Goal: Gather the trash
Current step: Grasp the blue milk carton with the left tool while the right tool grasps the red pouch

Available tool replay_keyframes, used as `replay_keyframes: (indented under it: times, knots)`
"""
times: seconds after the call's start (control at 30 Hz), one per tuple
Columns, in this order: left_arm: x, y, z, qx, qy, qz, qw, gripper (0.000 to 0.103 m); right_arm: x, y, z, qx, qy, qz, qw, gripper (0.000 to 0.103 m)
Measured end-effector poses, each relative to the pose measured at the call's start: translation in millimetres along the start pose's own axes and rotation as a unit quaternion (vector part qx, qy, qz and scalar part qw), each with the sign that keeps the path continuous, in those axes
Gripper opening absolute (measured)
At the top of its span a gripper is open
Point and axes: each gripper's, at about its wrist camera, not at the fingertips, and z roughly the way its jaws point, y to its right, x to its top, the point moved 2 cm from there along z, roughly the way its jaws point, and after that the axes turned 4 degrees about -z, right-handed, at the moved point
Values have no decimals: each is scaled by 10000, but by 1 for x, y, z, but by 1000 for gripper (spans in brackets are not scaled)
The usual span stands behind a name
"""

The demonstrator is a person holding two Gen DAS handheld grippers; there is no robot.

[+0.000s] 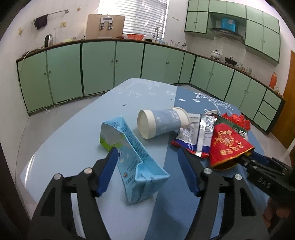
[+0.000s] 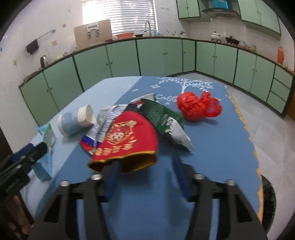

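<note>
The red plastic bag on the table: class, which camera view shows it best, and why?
The right wrist view: the red plastic bag lies whole and unobstructed. In the left wrist view only its top peeks out behind the pile of wrappers.

A blue cloth printed with a white tree (image 2: 186, 84) is spread over the table (image 1: 73, 140). Behind it, green cabinets (image 1: 99, 64) are ranged along the walls, with a kettle (image 1: 48, 40), a red basin (image 1: 135, 36) and a tap (image 1: 156, 33) set on the counter. A dark towel (image 1: 41, 21) is hung on a rail beside the blinded window (image 1: 132, 14).
</note>
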Motion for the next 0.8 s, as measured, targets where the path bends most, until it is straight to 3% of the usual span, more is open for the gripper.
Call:
replay_keyframes:
  times: [0.07,0.13,0.23,0.3,0.47,0.53,0.8]
  knots:
    - [1,-3,4,15,-28,-75,10000,63,0,-1,1,151,2,31,9999,24]
    - [1,-7,6,-15,-81,-167,9998,47,0,-1,-1,262,54,63,9996,17]
    - [-1,-11,6,-118,-132,-293,9994,34,2,-4,-7,426,225,53,9988,9]
    - [-2,-11,3,-135,-93,-306,9994,26,3,-7,-12,461,311,-15,9985,6]
    - [-3,-15,-4,-243,-46,-371,9990,18,3,-11,-23,474,411,-128,9979,3]
    - [-2,-16,-9,-294,-19,-372,9989,3,2,-9,-28,464,429,-119,9979,3]
    - [-1,-4,-22,-423,148,-138,9989,1,-5,10,-50,431,555,12,9975,3]
